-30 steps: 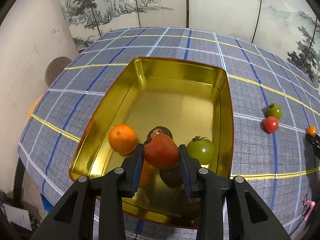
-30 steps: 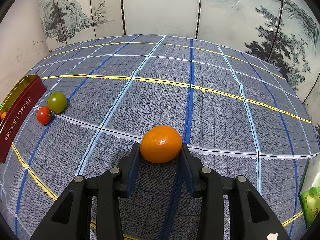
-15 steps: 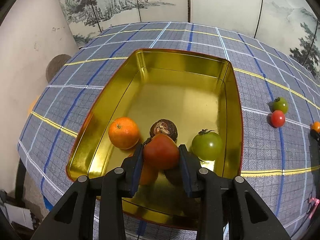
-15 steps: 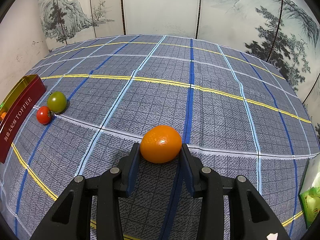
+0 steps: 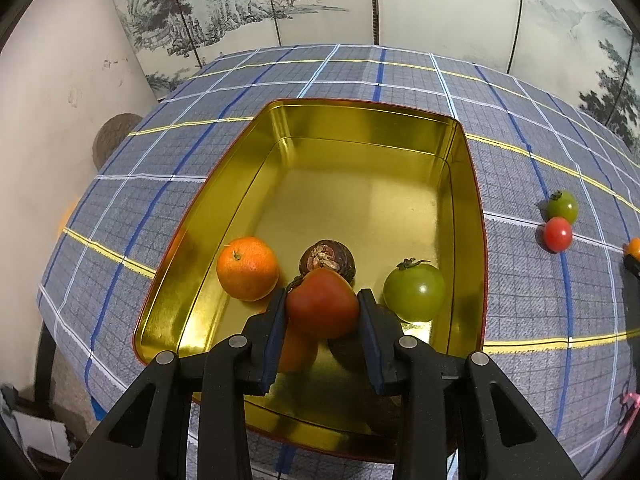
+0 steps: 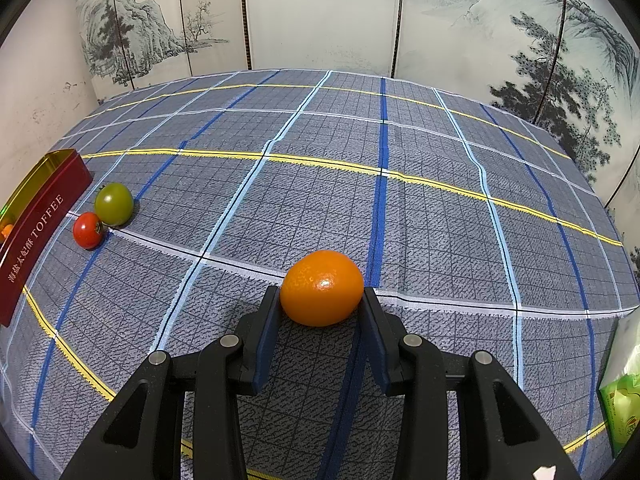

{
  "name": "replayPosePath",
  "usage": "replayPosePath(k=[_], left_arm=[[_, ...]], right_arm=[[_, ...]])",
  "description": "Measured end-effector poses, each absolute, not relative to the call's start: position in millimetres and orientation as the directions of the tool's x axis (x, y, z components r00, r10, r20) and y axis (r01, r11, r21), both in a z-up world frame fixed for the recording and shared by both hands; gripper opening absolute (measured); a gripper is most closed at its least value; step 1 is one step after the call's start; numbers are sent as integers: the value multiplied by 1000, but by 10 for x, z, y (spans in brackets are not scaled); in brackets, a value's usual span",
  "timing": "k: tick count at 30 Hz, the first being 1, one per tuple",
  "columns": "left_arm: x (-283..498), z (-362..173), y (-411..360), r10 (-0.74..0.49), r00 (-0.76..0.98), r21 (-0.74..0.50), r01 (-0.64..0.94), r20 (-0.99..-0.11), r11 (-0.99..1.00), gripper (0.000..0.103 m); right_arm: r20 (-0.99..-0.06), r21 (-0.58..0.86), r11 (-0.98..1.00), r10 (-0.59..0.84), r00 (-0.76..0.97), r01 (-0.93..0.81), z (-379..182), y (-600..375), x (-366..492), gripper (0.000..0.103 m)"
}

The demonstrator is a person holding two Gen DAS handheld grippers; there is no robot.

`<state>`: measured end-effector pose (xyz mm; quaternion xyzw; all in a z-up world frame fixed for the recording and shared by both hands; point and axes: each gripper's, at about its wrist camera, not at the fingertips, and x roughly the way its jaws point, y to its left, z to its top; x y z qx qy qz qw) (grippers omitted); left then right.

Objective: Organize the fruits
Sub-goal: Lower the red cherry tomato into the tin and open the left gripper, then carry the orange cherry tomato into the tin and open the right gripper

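Left wrist view first: your left gripper (image 5: pixel 322 306) is pinched down on a red tomato (image 5: pixel 322 303), both blue pads against its sides, and it hangs over the near end of the gold tin (image 5: pixel 467 216). Below and beyond the fingers, a mandarin (image 5: pixel 247 268) sits at about 10 o'clock from the held tomato, a brown shrivelled fruit (image 5: pixel 327 257) just past it at 12, and a green tomato (image 5: pixel 414 291) at 2, all inside the tin. So the drop spot that matters is straight under the fingers, and I'd guess the gap between mandarin and green tomato is tight-ish. On the right wrist view, your right gripper (image 6: pixel 322 307) is clamped on an orange mandarin (image 6: pixel 321 288) low over the checked cloth (image 6: pixel 320 184). The tin lies way off at its 9 o'clock, with a small green tomato (image 6: pixel 114 203) and cherry tomato (image 6: pixel 88 230) loose on the cloth just beside the tin wall. The left hand's clearly nearer.
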<state>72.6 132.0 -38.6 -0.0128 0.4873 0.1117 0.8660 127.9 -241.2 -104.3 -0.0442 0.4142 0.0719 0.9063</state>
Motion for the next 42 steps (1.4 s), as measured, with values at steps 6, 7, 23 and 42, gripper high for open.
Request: replayPosePath(k=[6, 7, 23, 42], left_arm=[[736, -395, 1325, 183, 497, 89, -207, -848, 974, 37], [736, -396, 1323, 183, 497, 90, -205, -848, 975, 37], [662, -168, 1326, 142, 566, 41, -188, -812, 981, 55], [332, -1, 1602, 171, 610, 21, -246, -774, 969, 67]], right_arm=[[-757, -20, 986, 94, 646, -167, -1043, -2411, 1278, 37], [-757, -19, 986, 95, 646, -167, -1042, -2413, 1277, 37], [-757, -21, 986, 93, 647, -167, -1041, -2413, 1277, 35], [-728, -31, 951, 189, 659, -308, -690, -1625, 1152, 34]])
